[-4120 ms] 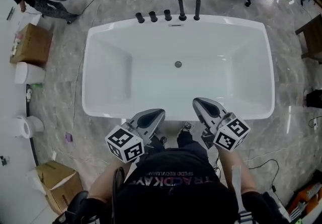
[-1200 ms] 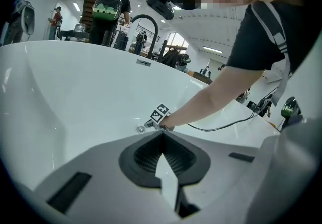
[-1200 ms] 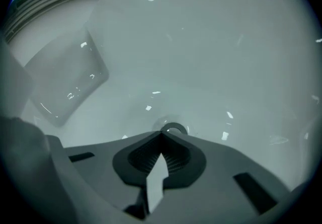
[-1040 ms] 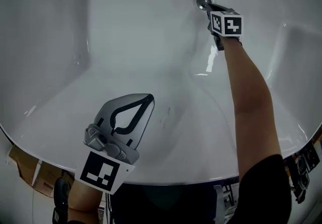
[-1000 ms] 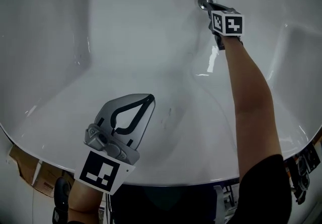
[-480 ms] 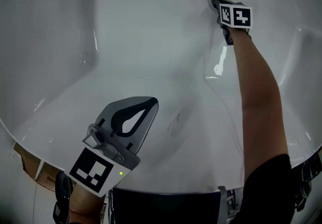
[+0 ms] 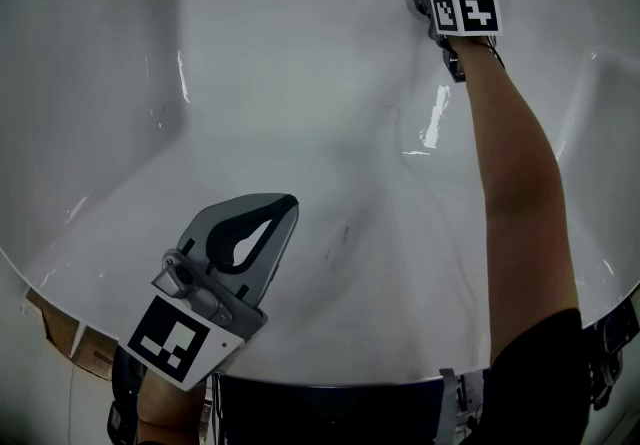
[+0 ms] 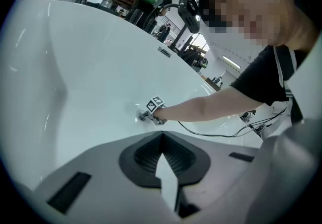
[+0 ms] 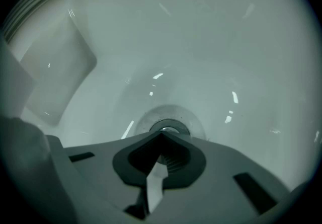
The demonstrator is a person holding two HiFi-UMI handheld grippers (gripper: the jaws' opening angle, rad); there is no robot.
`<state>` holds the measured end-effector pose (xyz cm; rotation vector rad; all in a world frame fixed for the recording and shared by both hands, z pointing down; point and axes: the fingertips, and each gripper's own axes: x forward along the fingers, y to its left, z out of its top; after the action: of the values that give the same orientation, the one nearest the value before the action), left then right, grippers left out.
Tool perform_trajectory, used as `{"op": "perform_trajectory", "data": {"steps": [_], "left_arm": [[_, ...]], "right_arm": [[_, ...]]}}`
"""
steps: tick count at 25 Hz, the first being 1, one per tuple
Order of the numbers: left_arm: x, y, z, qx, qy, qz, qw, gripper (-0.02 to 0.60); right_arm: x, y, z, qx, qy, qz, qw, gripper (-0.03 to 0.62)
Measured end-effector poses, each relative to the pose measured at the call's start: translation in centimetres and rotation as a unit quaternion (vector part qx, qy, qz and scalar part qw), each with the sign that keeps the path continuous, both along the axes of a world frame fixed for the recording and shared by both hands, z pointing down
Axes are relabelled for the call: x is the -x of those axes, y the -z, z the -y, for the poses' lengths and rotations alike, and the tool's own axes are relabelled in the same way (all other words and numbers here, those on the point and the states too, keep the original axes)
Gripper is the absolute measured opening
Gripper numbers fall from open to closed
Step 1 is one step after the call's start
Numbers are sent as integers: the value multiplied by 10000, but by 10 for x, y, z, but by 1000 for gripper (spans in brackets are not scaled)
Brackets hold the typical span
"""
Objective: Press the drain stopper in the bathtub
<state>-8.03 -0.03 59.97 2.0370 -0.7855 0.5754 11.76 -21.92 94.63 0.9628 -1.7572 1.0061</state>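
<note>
Jaws clenched on nothing give the right gripper (image 7: 431,3) a blunt tip for pushing the drain stopper (image 9: 165,129), while the left gripper (image 7: 281,205), equally clenched and empty, hangs idle over the bathtub (image 7: 250,83).

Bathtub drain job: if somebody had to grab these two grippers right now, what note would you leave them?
Right gripper: jaws shut, nothing held, tips at the near edge of the drain stopper on the floor of the bathtub.
Left gripper: jaws shut, nothing held, over the tub's near wall, far from the drain.
Done: the reach to the stopper.
To do: I cannot tell whether the stopper is pushed down. Probably press it firmly, then lift the arm out.
</note>
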Motion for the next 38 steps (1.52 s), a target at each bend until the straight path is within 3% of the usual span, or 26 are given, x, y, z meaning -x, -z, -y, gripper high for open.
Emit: {"op": "perform_trajectory", "data": {"steps": [13, 17, 20, 25, 27, 30, 38], "left_arm": [[-1, 4, 1, -135, -75, 14, 9999, 6], [1, -2, 1, -293, -262, 163, 9991, 6], [7, -16, 4, -495, -273, 341, 9978, 6], [18, -20, -4, -495, -201, 528, 9972, 6], [18, 1, -6, -638, -246, 620, 9957, 6], [15, 47, -4, -726, -60, 409, 9965, 6], [0, 155, -9, -1157, -312, 147, 9927, 6]], "right_arm": [[-1, -3, 2, -173, -75, -385, 9991, 11], [-5, 9, 4, -290, -458, -552, 9970, 12], [-9, 53, 6, -721, -824, -156, 9939, 11], [-19, 164, -39, -1110, -1282, 852, 9818, 11], [-25, 209, -67, -1106, -1503, 1153, 9757, 11], [-33, 275, -105, -1206, -1656, 1354, 9694, 12], [-23, 438, -150, -1644, -1494, 1626, 9614, 11]]}}
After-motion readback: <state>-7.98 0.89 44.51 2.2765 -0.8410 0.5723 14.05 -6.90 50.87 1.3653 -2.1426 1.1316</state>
